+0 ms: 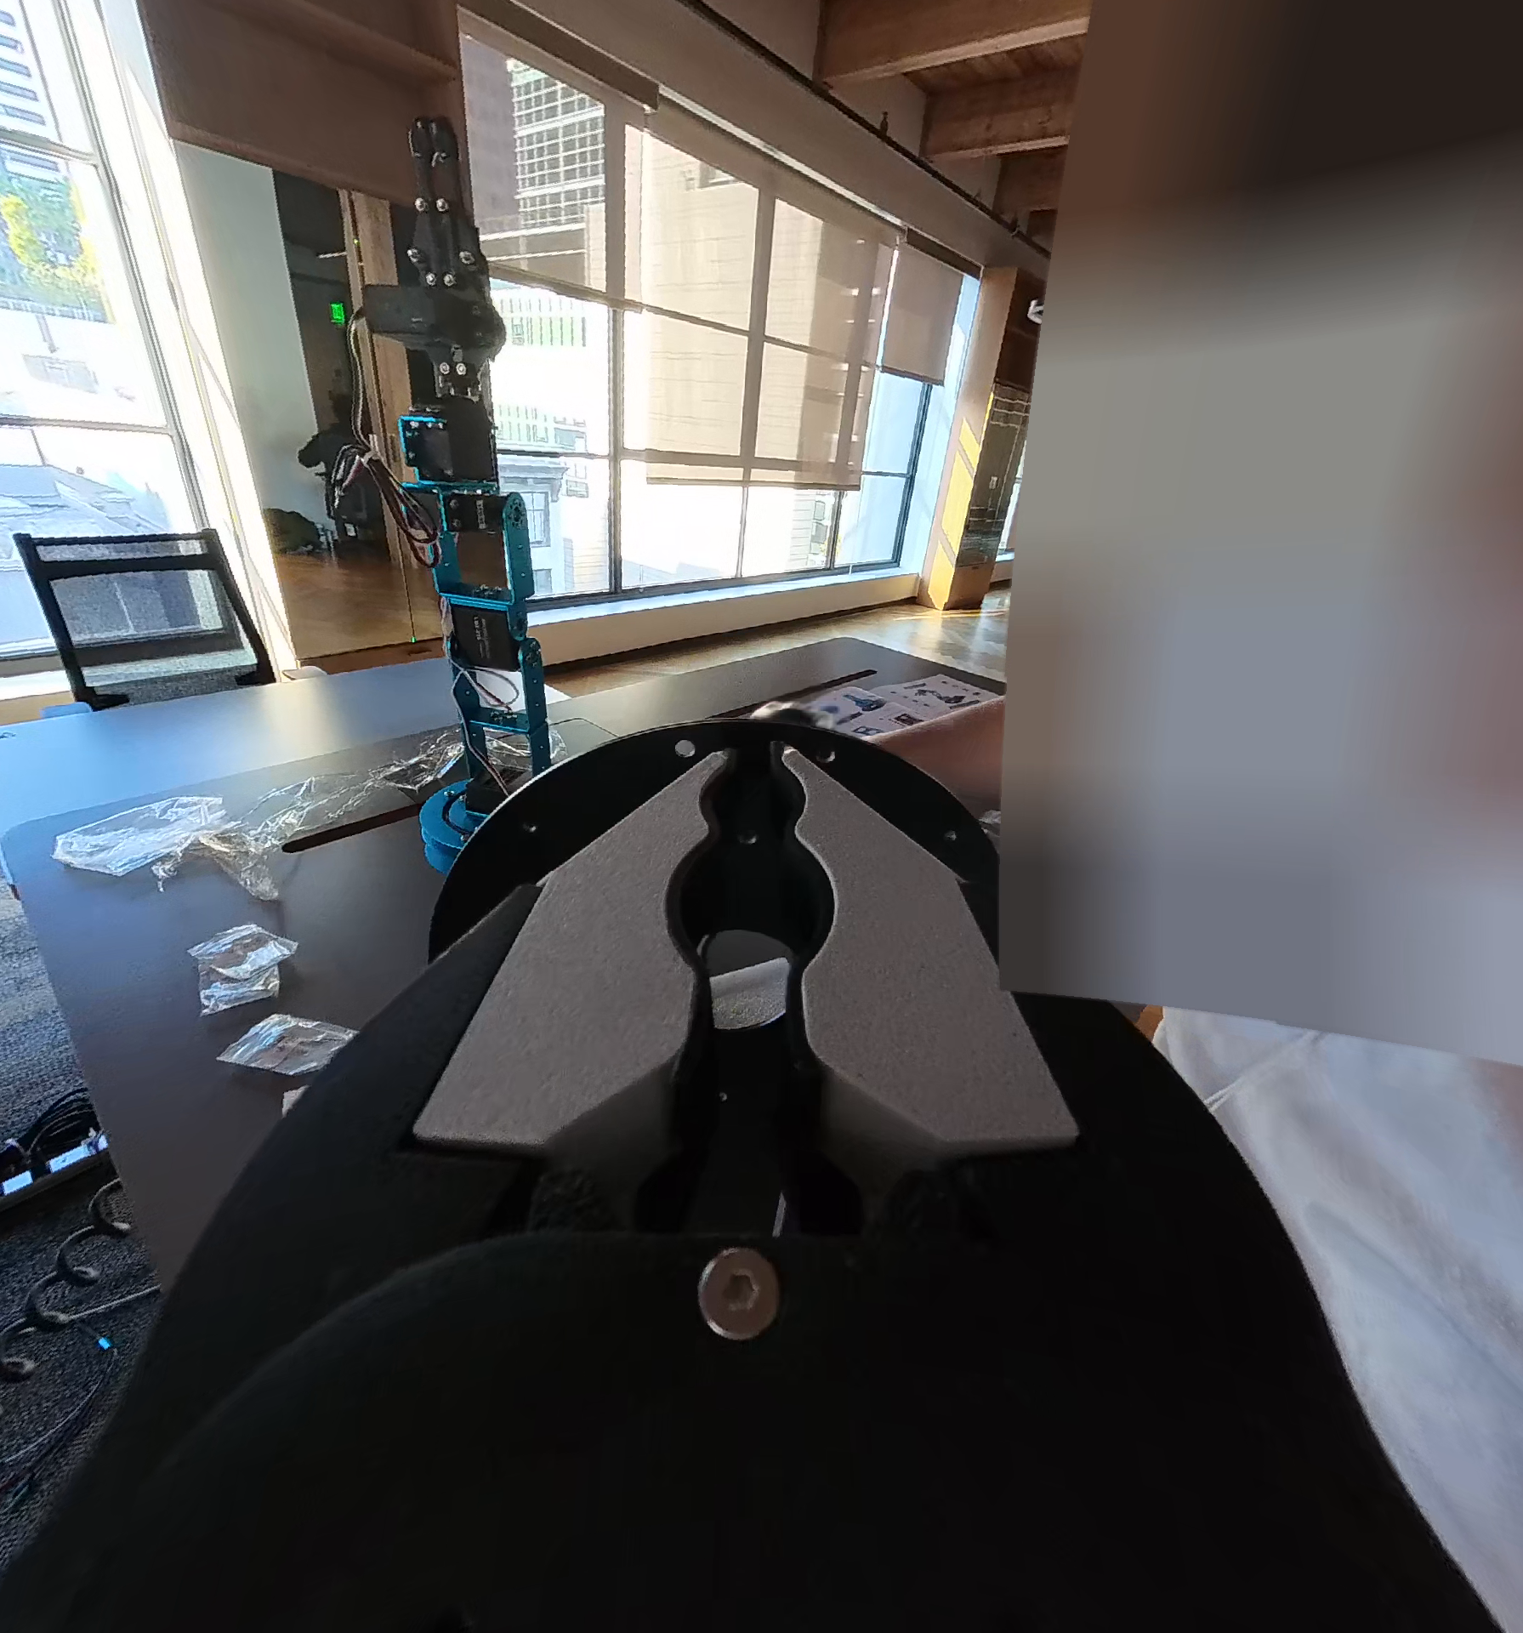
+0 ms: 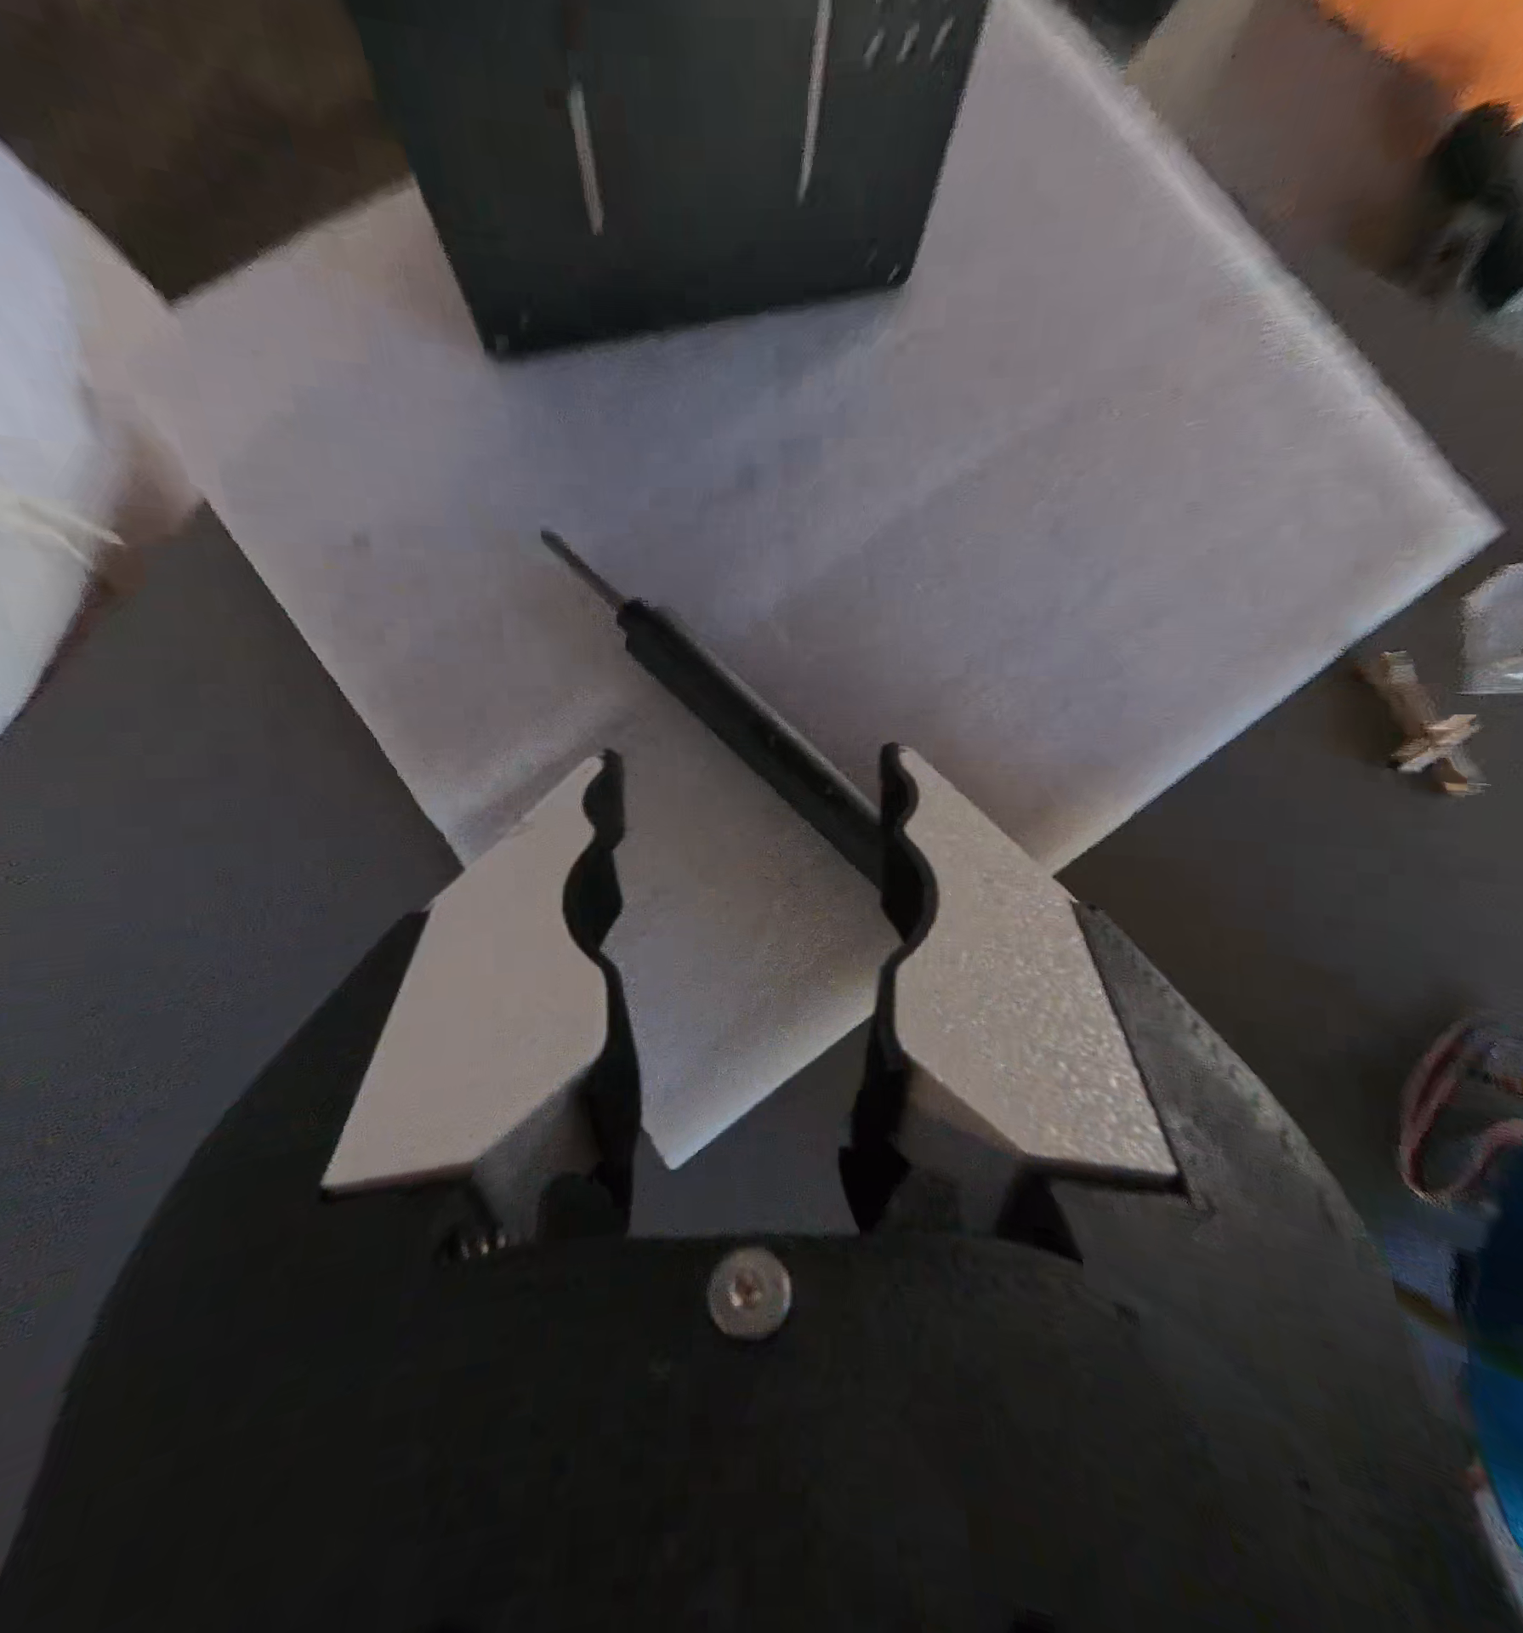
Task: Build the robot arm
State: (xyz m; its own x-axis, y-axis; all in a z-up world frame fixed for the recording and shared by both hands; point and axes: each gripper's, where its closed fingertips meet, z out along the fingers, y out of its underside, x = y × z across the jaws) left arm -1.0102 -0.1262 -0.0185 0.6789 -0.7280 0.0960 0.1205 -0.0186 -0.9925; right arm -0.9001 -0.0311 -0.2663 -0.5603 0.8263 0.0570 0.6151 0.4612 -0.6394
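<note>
- The black round plate [image 1: 713, 795], a thin disc with small holes along its rim, is clenched edge-on in the left tool [image 1: 750, 760], lifted over the counter [image 1: 166, 760].
- I judge it stiff, light and rather smooth; the rim between two holes seems the safest place to take it.
- The right tool [image 2: 750, 769] is released and grasps nothing. It hovers over a white foam sheet [image 2: 961, 530].
- A slim black screwdriver [image 2: 722, 716] lies on this sheet, its handle end just beside the right finger. Whether they touch I cannot tell.
- A dark box [image 2: 678, 159] stands on the far part of the sheet.
- Behind the plate stands a blue robot arm [image 1: 484, 565], with crumpled clear bags [image 1: 135, 839] near its base.
- A black chair [image 1: 135, 610] is by the window.
</note>
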